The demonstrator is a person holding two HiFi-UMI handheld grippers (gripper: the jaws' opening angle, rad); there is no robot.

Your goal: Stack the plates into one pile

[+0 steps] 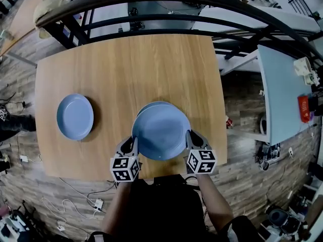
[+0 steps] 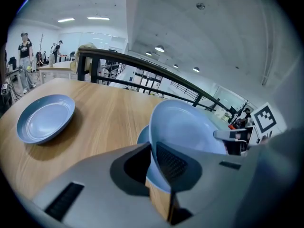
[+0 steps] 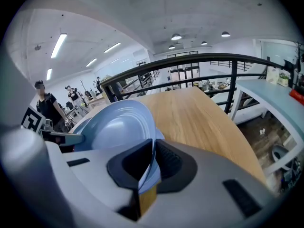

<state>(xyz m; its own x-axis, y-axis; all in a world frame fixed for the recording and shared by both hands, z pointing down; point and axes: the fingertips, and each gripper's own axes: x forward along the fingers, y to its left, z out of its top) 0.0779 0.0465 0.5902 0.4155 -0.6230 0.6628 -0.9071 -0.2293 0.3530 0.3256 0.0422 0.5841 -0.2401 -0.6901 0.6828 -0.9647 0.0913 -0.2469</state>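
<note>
You are holding one blue plate (image 1: 161, 135) over a second plate (image 1: 150, 105) at the near edge of the table (image 1: 131, 59), with the left gripper (image 1: 130, 145) and right gripper (image 1: 192, 138) both pinching its opposite rims, while a third plate (image 1: 74, 116) is sitting unstacked, well apart at left.

The left gripper (image 1: 132, 145) and right gripper (image 1: 192, 136) look alike: smooth grey shells, each with a black pocket around ribbed black pads (image 2: 171, 163). A shallow dark slot (image 2: 64, 201) is cut into each shell's flank. Each gripper carries a cube (image 1: 124, 168) of square markers (black patterns on white faces). The person wears a black top (image 1: 161, 205) and the forearms are uncovered.
</note>
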